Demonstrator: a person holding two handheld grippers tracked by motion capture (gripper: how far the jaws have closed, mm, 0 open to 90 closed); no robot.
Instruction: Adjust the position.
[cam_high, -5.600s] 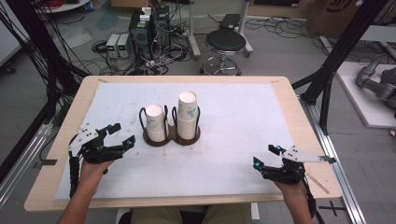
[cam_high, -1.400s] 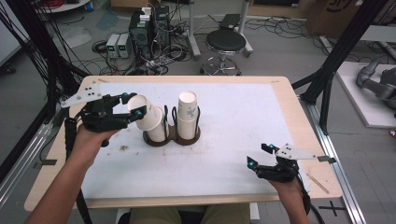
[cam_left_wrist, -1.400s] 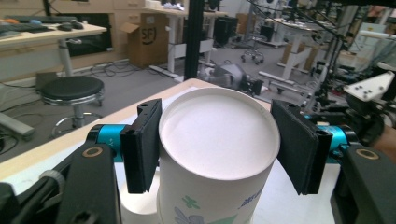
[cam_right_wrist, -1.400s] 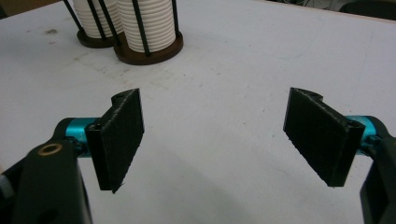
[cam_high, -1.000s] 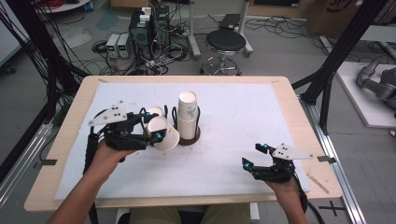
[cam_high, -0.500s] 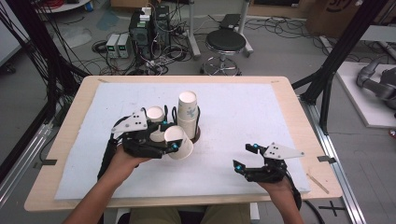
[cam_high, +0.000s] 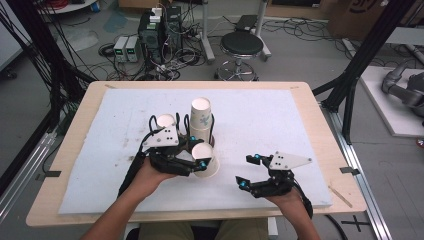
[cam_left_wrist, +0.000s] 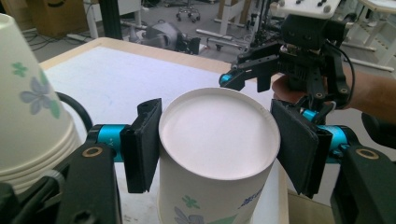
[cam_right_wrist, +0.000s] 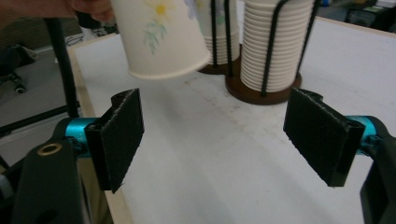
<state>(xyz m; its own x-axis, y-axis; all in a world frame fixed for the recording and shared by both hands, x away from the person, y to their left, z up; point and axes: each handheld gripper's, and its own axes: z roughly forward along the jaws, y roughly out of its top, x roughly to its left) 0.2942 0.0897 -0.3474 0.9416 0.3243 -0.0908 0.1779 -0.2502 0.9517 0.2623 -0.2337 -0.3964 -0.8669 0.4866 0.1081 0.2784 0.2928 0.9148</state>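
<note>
Paper cup (cam_left_wrist: 215, 154), white with green and blue flower print, is clamped between the black pads of the left hand-held gripper (cam_high: 197, 162). Pads press on both sides just under the rim. In the left gripper view the cup's closed white bottom faces the camera; some blue print low on its wall is too cut off to read. In the high view the cup (cam_high: 205, 159) is held off the surface, tilted, just in front of the cup holder (cam_high: 210, 142) and between the two hand-held grippers. In the right gripper view the same cup (cam_right_wrist: 159, 35) hangs tilted above the white mat, open rim down and toward the camera, with a yellow flower on its wall.

Cup holder: dark round wooden base with black wire uprights, two stacks. Taller stack (cam_high: 201, 120) on the right with floral print, shorter stack (cam_high: 166, 121) on the left. In the right gripper view the ribbed stack of rims (cam_right_wrist: 273, 44) sits inside the wires.

Right hand-held gripper (cam_high: 250, 172): jaws wide apart, nothing between them, hovering over the mat near the front edge, to the right of the held cup and apart from it. Grey three-cornered plate on top.

White mat (cam_high: 280, 125) covers a light wooden surface (cam_high: 320, 130). It shows faint dark smudges near the holder.

Behind the surface: a black round stool (cam_high: 242, 45) and a tangle of cables with electronics boxes (cam_high: 160, 25) on the floor. No readable labels.
</note>
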